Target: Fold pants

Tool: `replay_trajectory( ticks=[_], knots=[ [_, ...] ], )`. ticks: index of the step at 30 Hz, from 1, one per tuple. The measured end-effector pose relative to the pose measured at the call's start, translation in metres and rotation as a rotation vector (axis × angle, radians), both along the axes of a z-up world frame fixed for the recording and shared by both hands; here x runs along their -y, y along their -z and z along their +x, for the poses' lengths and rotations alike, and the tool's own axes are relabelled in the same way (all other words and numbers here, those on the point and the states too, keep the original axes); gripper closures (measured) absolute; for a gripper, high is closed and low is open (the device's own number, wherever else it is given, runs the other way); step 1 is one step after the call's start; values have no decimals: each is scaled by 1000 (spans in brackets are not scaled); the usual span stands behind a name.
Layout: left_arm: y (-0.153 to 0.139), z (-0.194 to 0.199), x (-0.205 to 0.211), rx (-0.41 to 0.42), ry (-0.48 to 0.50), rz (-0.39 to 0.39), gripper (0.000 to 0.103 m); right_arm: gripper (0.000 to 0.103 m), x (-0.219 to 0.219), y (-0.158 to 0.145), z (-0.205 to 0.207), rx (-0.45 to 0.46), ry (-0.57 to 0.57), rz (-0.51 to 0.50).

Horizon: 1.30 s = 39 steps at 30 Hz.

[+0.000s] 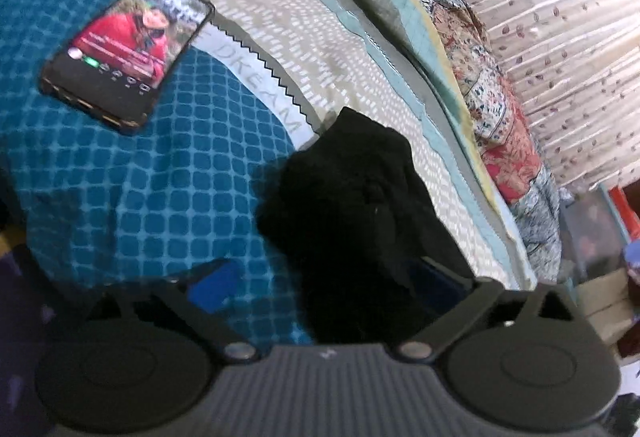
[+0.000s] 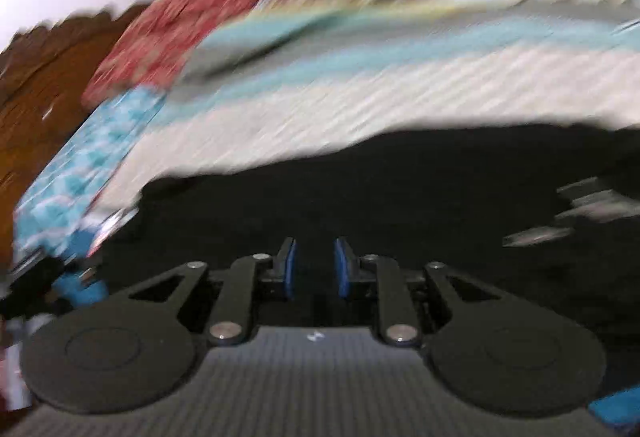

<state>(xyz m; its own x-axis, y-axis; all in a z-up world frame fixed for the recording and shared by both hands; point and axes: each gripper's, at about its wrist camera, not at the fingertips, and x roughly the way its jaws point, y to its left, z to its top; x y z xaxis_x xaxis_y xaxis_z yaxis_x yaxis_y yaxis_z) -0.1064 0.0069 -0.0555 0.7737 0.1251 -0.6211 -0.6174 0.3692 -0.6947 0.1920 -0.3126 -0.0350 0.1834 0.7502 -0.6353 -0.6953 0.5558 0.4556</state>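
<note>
Risk: your wide-open left gripper (image 1: 320,289) straddles the bunched black fabric pants (image 1: 352,197) ungripped, your narrowed right gripper (image 2: 314,269) pinches nothing, so the fold can slump.

Only one bit of readable txt is showing, in the left wrist view: "DREAM", in grey caps, is running along the pale band (image 1: 256,77) of the bedcover (image 1: 160,197), between the teal grid patch & the zigzag-edged beige patch; any letters before it are sitting under the phone (image 1: 128,51). The phone screen is showing a pic w/ lines of white txt & icons, all too blurred to read. The right wrist view is giving no legible txt, too smeared.
</note>
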Motion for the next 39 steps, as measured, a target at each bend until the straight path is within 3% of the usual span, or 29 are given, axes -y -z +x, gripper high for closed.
replay_trajectory(
  ticks=[3, 7, 9, 10, 14, 20, 25, 28, 30, 33, 36, 38, 39],
  knots=[
    [1, 6, -8, 28, -25, -18, 0, 81, -67, 7, -18, -77, -122, 2],
    [4, 16, -11, 30, -46, -10, 2, 84, -130, 18, -20, -200, -149, 14],
    [2, 24, -8, 14, -34, 45, 23, 84, -155, 38, -18, -322, -142, -22],
    [3, 30, -6, -8, -14, 73, 56, 91, -166, 54, -18, -380, -142, -79],
    [-8, 33, -1, 34, 8, 108, 71, 92, -166, 61, -12, -457, -95, -68],
    [-60, 64, 52, 22, 182, 440, 73, 86, -149, 63, -3, -600, -62, 57],
    [-76, 97, 113, -8, 391, 704, 73, 86, -92, 37, 19, -492, 78, 201],
    [-73, 115, 160, -13, 578, 829, 73, 86, -50, 32, 34, -431, 186, 250],
    [-62, 130, 194, -56, 724, 919, 73, 86, -20, 28, 39, -394, 246, 271],
    [-33, 155, 235, -181, 860, 1049, 67, 86, 12, 30, 37, -330, 323, 260],
    [-22, 163, 253, -239, 884, 1120, 60, 86, 28, 35, 30, -279, 367, 229],
    [-35, 158, 250, -203, 889, 1086, 40, 86, 28, 33, 29, -266, 333, 240],
    [-46, 152, 244, -160, 885, 1044, 36, 86, 30, 29, 27, -249, 305, 245]
  ],
)
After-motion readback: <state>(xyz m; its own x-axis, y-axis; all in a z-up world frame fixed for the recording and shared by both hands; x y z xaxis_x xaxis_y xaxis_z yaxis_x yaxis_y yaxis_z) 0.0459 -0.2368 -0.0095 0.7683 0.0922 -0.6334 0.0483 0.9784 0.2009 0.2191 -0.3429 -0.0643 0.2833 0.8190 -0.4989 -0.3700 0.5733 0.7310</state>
